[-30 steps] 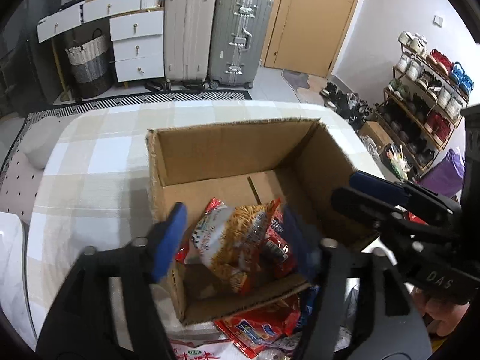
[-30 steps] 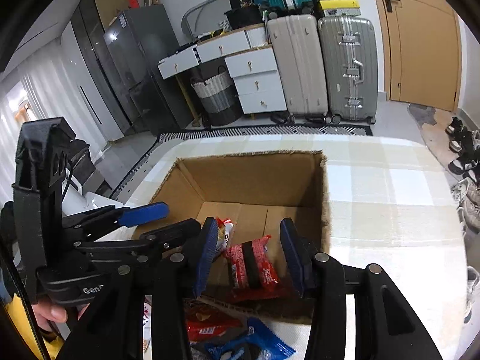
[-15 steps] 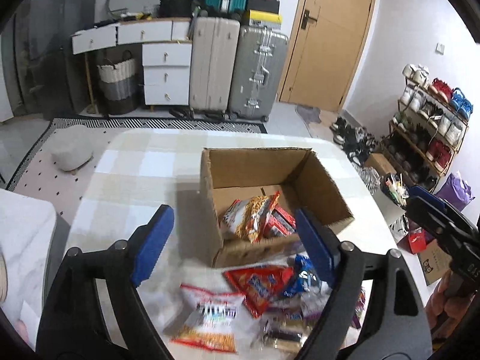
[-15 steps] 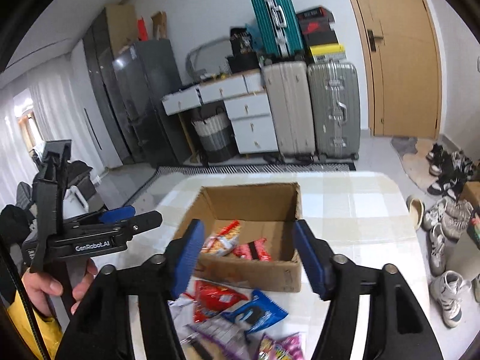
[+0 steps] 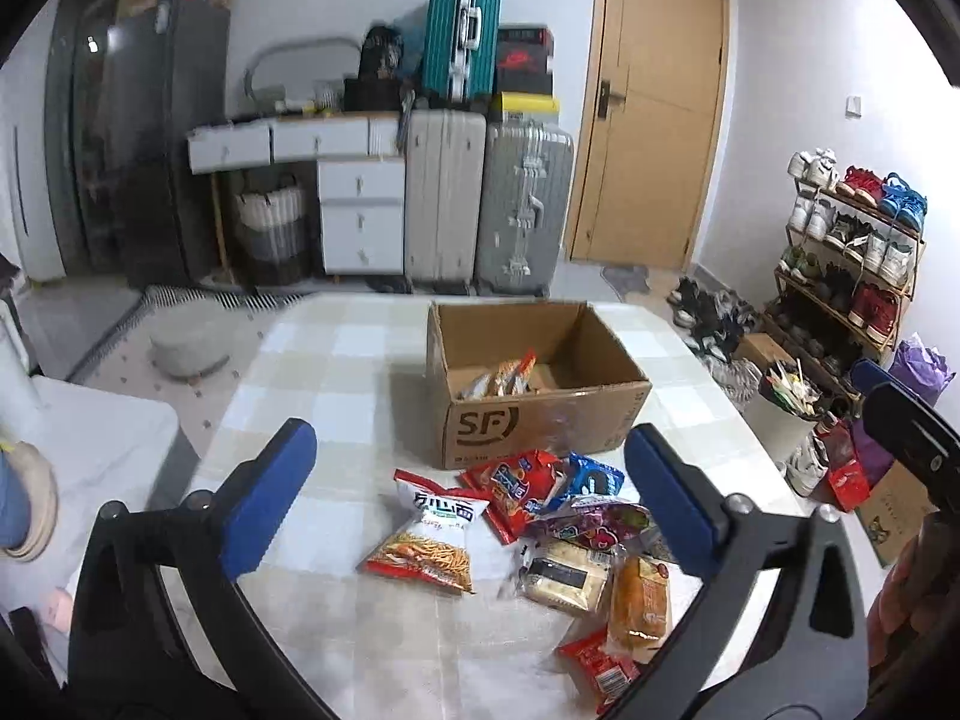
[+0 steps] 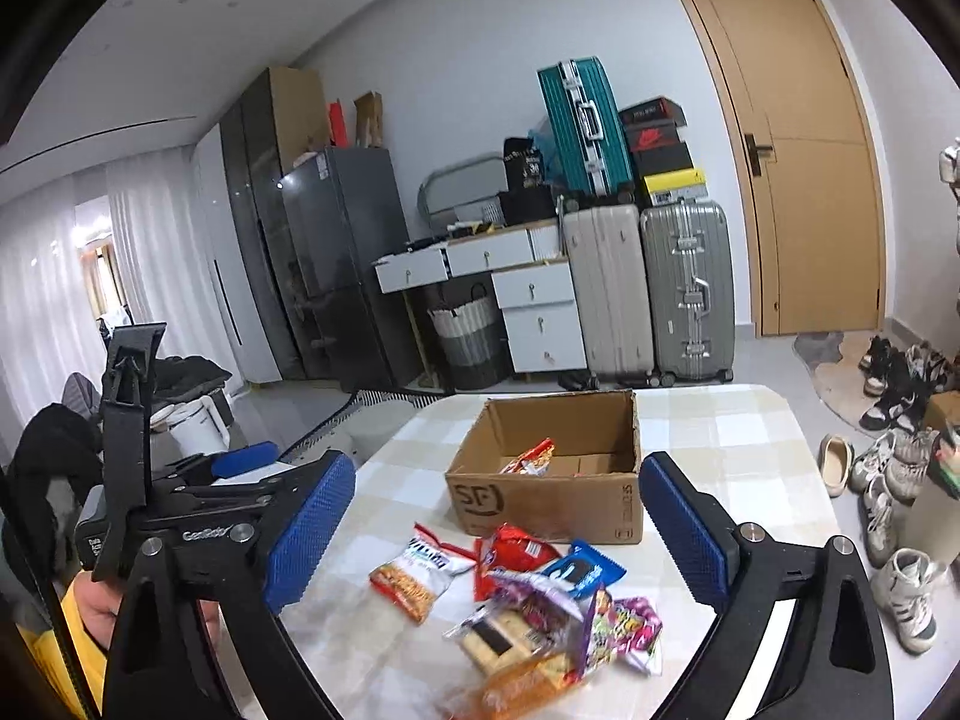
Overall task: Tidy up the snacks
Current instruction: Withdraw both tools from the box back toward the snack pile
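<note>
An open cardboard box (image 5: 540, 420) marked SF stands on the checked table (image 5: 336, 396); it also shows in the right wrist view (image 6: 540, 504). A few snack packs (image 5: 501, 375) lie inside it. A pile of loose snacks lies in front of it: a noodle pack (image 5: 429, 531), a red pack (image 5: 513, 489), a blue pack (image 5: 591, 477), a bread roll (image 5: 639, 600). My left gripper (image 5: 465, 507) is open and empty, held back above the pile. My right gripper (image 6: 495, 534) is open and empty, also above the pile (image 6: 540, 618).
Suitcases (image 5: 486, 198) and white drawers (image 5: 360, 216) stand behind the table by a wooden door (image 5: 648, 120). A shoe rack (image 5: 852, 252) and shoes on the floor are at the right. A white stool (image 5: 90, 438) stands left of the table.
Both grippers have drawn back and up from inside the box and opened wider. The snacks they held over the box a second ago now lie in it.
</note>
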The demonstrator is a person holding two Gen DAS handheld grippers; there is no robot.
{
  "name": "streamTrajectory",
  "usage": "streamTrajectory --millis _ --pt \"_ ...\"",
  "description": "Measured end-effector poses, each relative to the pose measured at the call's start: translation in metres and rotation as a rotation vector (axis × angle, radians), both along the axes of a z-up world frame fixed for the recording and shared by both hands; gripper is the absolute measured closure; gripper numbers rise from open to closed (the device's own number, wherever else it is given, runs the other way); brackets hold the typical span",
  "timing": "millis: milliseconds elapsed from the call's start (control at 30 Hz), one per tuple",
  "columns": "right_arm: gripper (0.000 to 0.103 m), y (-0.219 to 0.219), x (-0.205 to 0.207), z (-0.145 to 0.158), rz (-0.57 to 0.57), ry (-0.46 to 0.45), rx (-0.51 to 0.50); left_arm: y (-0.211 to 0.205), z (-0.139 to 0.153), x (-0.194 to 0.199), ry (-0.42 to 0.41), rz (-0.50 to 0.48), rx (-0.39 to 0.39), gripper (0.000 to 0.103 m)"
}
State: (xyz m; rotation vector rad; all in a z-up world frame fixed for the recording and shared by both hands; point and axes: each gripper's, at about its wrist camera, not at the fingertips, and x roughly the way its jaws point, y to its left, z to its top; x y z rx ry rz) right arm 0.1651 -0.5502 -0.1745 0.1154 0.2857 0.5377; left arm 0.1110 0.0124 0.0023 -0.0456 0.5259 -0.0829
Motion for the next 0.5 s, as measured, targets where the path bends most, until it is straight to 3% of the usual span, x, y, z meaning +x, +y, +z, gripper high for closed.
streamTrajectory --millis 233,500 --pt "0.005 -0.002 -0.040 -0.013 -0.014 -0.005 0.007 -0.009 0.007 -0.055 -0.032 -0.021 0.023 0.000" --pt "0.004 0.004 -0.049 -0.038 -0.026 0.030 -0.022 -0.004 -0.005 -0.089 -0.005 -0.028 0.011 0.000"
